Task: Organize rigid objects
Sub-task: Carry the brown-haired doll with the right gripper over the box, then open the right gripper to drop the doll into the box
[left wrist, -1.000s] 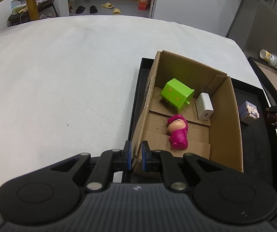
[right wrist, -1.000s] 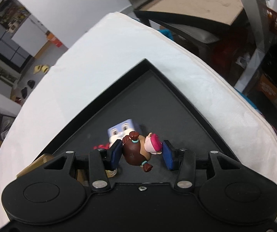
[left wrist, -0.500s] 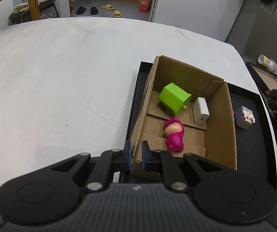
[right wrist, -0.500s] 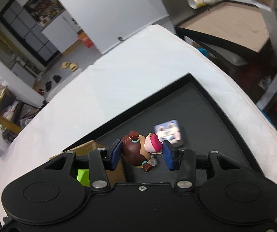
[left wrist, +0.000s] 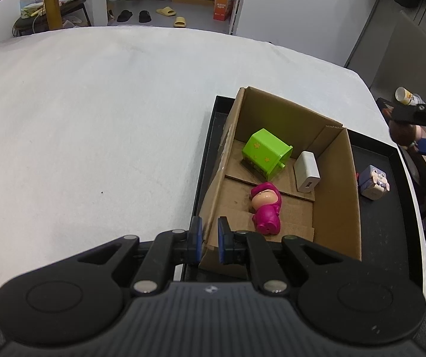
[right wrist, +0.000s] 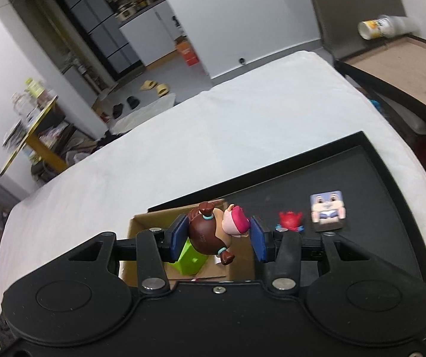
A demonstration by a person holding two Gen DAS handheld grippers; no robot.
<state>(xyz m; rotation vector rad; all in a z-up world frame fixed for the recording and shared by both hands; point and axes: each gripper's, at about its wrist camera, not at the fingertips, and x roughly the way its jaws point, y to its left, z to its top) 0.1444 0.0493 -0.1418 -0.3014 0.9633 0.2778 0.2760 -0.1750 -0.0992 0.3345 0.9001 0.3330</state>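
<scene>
Brown-haired figurine (right wrist: 213, 232) clamped between the pads of the right hand-held gripper (right wrist: 217, 238), lifted, cardboard box (left wrist: 341, 196) just below and ahead of it. Inside the box: green toy (left wrist: 265, 153), white charger (left wrist: 306, 171), pink doll (left wrist: 265, 208). Left hand-held gripper (left wrist: 208, 239) is pinched on the box's near wall, steadying it. Left of the task, by the look of it: drop the figurine in, then the block-shaped toy (right wrist: 327, 206) and small red toy (right wrist: 290, 218) on the black tray (right wrist: 361, 154) to the right gripper's right. Tray sits on a white tabletop (left wrist: 93, 119).
</scene>
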